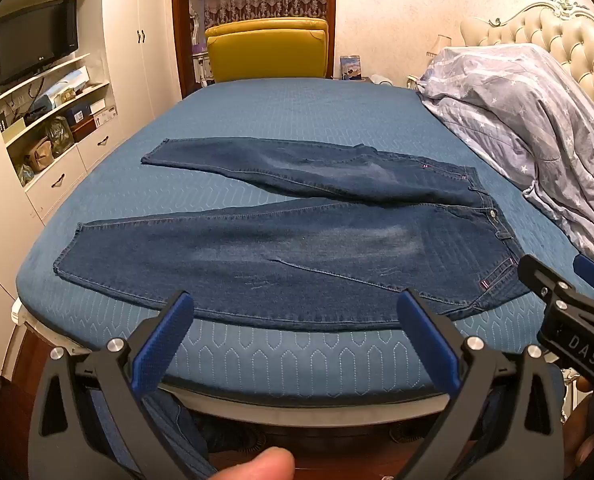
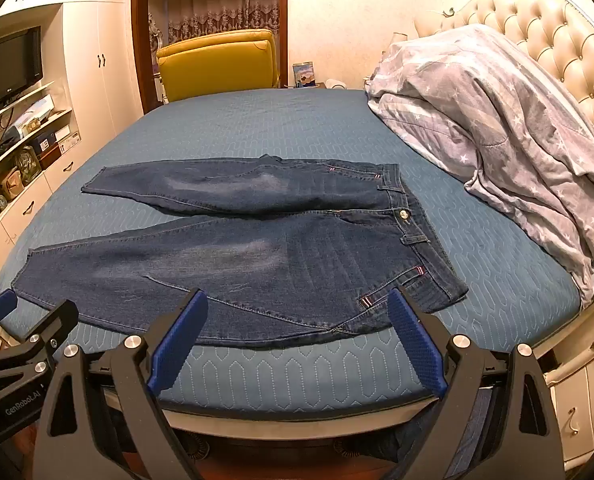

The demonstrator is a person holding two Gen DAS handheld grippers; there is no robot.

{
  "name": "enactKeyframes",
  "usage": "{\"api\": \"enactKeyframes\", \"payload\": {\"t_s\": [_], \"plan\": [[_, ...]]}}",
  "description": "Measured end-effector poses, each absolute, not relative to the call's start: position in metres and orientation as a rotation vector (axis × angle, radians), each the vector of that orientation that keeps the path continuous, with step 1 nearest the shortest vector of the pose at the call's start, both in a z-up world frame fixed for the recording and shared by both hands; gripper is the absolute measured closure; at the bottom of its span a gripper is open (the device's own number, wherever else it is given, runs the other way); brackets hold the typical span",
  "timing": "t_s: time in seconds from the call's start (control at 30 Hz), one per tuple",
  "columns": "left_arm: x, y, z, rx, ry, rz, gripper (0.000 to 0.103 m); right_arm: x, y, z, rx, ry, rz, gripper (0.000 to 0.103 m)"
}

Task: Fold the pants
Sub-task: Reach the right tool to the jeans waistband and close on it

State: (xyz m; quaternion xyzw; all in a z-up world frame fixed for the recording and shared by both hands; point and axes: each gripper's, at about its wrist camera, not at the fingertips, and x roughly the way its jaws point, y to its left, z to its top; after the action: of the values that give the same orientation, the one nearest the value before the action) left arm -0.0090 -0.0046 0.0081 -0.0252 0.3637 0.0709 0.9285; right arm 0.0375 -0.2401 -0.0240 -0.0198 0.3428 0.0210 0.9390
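Note:
Dark blue jeans (image 1: 297, 248) lie spread flat on the blue bed cover (image 1: 289, 112), waistband to the right, both legs running left and splayed apart. In the right wrist view the jeans (image 2: 277, 256) show the same way, with the waist button at the right. My left gripper (image 1: 295, 304) hovers open over the near hem of the closer leg, nothing between its blue pads (image 1: 165, 336). My right gripper (image 2: 297, 300) is open too, above the near waist corner, and holds nothing. Each gripper shows at the edge of the other's view.
A bundled grey star-print duvet (image 2: 497, 128) lies against the tufted headboard (image 2: 557, 28) on the right. A yellow armchair (image 1: 269, 48) stands past the far edge of the bed. White cupboards with a TV (image 1: 33, 40) line the left wall. A thumb (image 1: 265, 466) shows at the bottom.

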Motion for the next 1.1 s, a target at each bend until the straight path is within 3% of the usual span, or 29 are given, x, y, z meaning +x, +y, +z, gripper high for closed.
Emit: {"api": "enactKeyframes", "payload": {"t_s": [0.37, 0.53, 0.9, 1.1], "plan": [[-0.007, -0.003, 0.005, -0.056, 0.753, 0.138, 0.001, 0.039, -0.240, -0.027, -0.038, 0.705, 0.045, 0.015], [0.008, 0.007, -0.017, -0.086, 0.810, 0.113, 0.001, 0.072, -0.268, -0.044, 0.059, 0.805, 0.098, 0.015], [0.066, 0.076, -0.095, -0.142, 1.014, 0.253, 0.001, 0.346, -0.428, -0.095, 0.182, 1.032, -0.051, 0.015], [0.085, 0.110, -0.110, -0.171, 1.051, 0.294, 0.001, 0.483, -0.468, -0.134, 0.229, 1.112, -0.060, 0.015]]}}
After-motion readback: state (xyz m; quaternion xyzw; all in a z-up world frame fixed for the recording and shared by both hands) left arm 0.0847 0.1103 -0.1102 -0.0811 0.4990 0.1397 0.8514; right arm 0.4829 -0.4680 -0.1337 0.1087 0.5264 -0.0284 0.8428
